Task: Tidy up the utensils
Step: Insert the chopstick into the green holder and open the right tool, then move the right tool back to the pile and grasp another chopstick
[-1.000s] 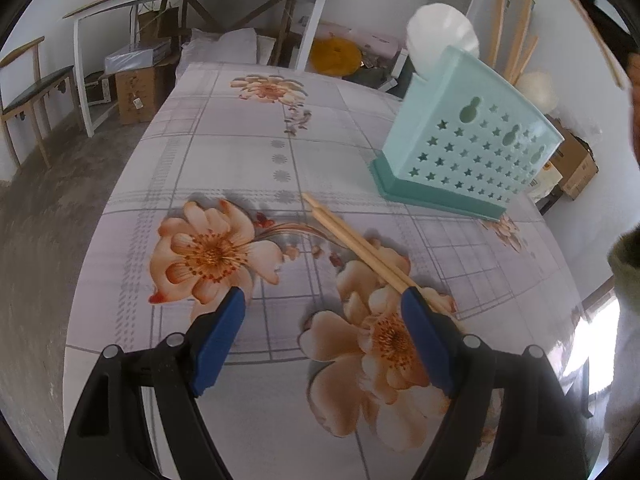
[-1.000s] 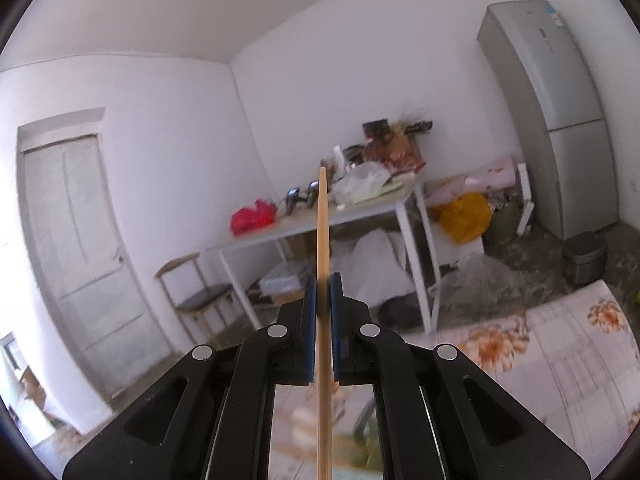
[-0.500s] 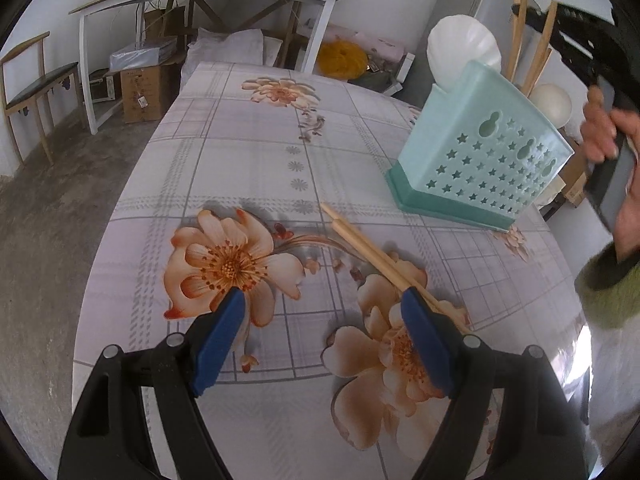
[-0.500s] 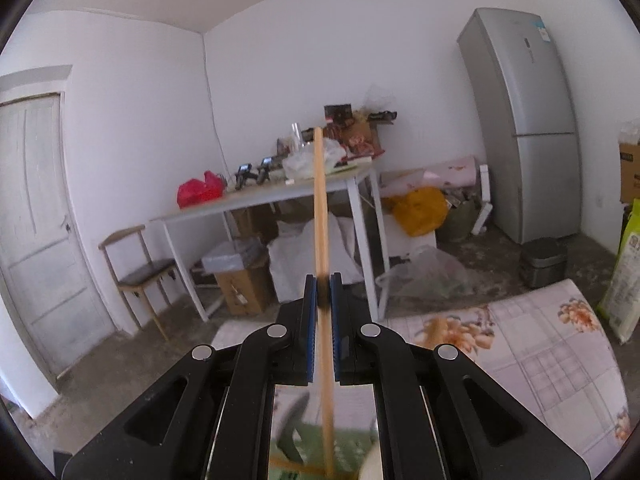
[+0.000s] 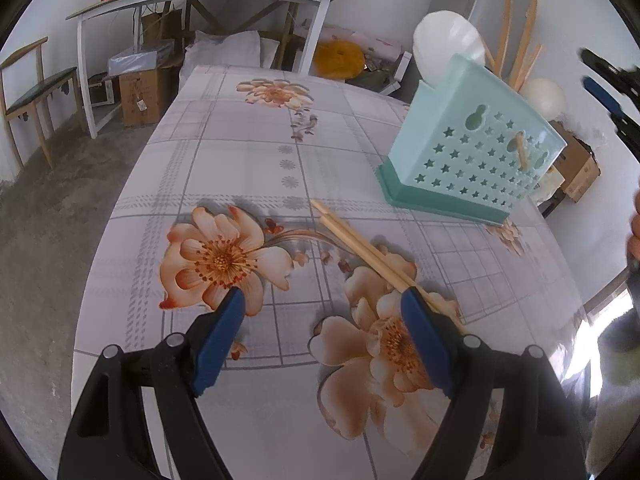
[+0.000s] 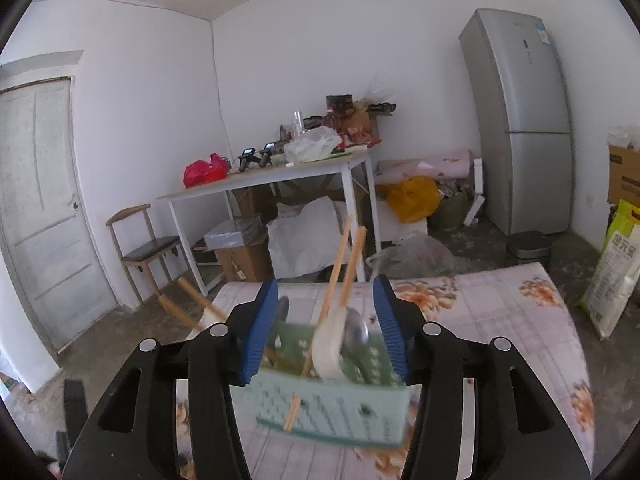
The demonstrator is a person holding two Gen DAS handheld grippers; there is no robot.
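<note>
Lying side by side on the flowered tablecloth [image 5: 248, 152], a pair of wooden chopsticks [image 5: 360, 246] runs from just ahead of the left gripper [image 5: 322, 312] back under its right-hand blue pad, which hides their near ends. That gripper hovers over the cloth with its jaws spread wide and nothing between them. Ahead of it and off to its right stands the pale green utensil holder [image 5: 476, 164], star-punched, on a darker base. More chopsticks [image 5: 520, 36] and a white spoon [image 5: 444, 46] stick up out of the holder; a second white rounded thing behind it is too hidden to name. One stick shows through a hole in the holder's wall.

From the right wrist, the same holder [image 6: 332, 396] sits directly below and ahead of the right gripper [image 6: 326, 328], blurred by motion. The right gripper's jaws have just been opening and stand about half apart; they grip nothing (the two chopsticks [image 6: 348, 264] seen between the pads lean up out of the holder). A white spoon and a metal spoon [image 6: 356, 330] rest inside too, edges smeared. In the left view only the right gripper's dark tips and part of a hand [image 5: 634, 228] show, cut off at the frame's right edge.
</note>
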